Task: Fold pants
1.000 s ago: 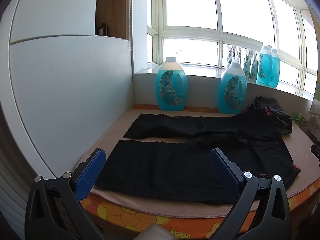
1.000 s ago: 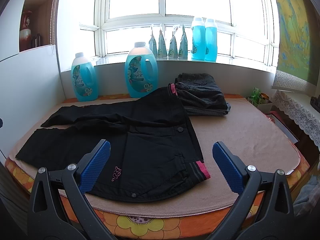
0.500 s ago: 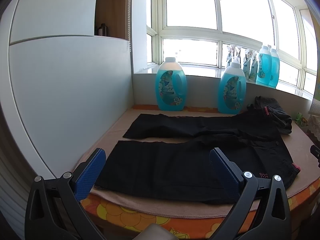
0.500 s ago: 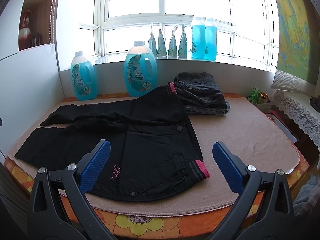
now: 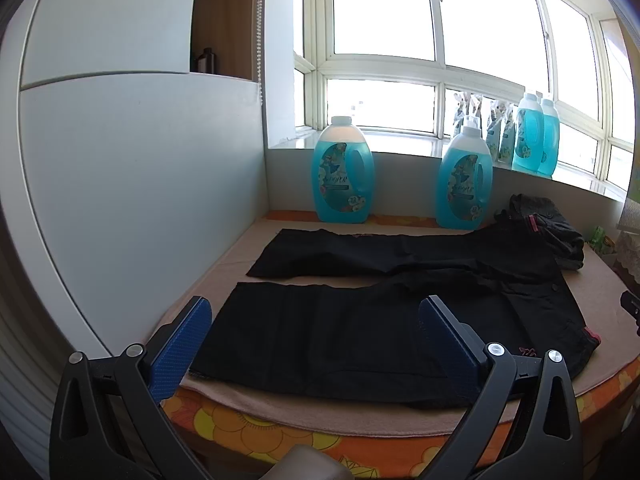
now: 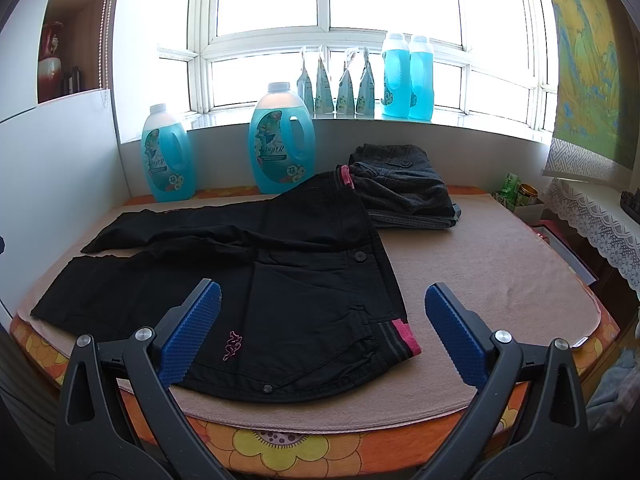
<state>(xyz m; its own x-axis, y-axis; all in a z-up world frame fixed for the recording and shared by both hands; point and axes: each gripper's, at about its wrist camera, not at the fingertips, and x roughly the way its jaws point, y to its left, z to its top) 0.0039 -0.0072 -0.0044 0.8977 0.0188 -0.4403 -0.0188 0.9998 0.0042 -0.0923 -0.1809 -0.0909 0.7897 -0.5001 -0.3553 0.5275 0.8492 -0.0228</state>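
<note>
Both jaws wide, holding nothing: left gripper [image 5: 314, 334] faces the near leg hem, right gripper [image 6: 322, 330] the waistband. Pants [image 6: 248, 276] lie flat on the tabletop [image 6: 472, 264]: light, limp, thin. Pinch hem and waistband corners.

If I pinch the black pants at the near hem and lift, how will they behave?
The black pants lie flat with soft creases, so they will probably droop rather than hold shape. The thin-looking fabric likely lifts easily. The waistband, with its stitched band and buttons, probably hangs heavier and may drag on the beige mat.
</note>
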